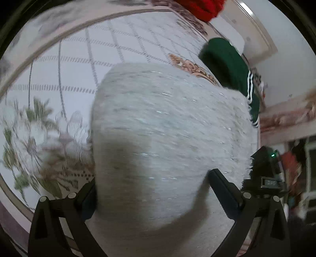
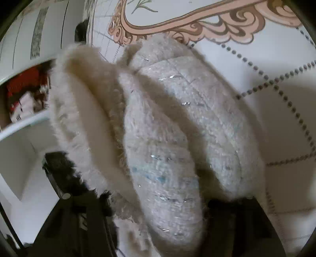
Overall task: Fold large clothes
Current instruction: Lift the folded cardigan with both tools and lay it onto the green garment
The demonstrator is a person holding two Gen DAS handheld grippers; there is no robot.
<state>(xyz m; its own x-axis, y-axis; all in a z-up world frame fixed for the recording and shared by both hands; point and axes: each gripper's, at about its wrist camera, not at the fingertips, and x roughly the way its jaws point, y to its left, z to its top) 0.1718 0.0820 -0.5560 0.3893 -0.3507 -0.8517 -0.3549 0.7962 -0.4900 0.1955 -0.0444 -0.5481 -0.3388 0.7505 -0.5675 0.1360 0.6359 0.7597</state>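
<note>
A fluffy off-white knitted sweater (image 1: pixel 167 122) with glinting threads fills the middle of the left wrist view, lifted above a patterned bedspread (image 1: pixel 79 59). My left gripper (image 1: pixel 152 189) is shut on the sweater, its fingers (image 1: pixel 225 189) pressed into the bunched fabric. In the right wrist view the same sweater (image 2: pixel 167 138) hangs in thick folds with a fuzzy edge at the left. My right gripper (image 2: pixel 156 209) is shut on the sweater, and the fabric hides most of its fingers.
A dark green garment with white stripes (image 1: pixel 229 65) and a red garment (image 1: pixel 199 8) lie on the far side of the bedspread. The other gripper's black body (image 1: pixel 266 170) shows at the right. The bedspread's peach scroll border (image 2: pixel 187 23) runs behind the sweater.
</note>
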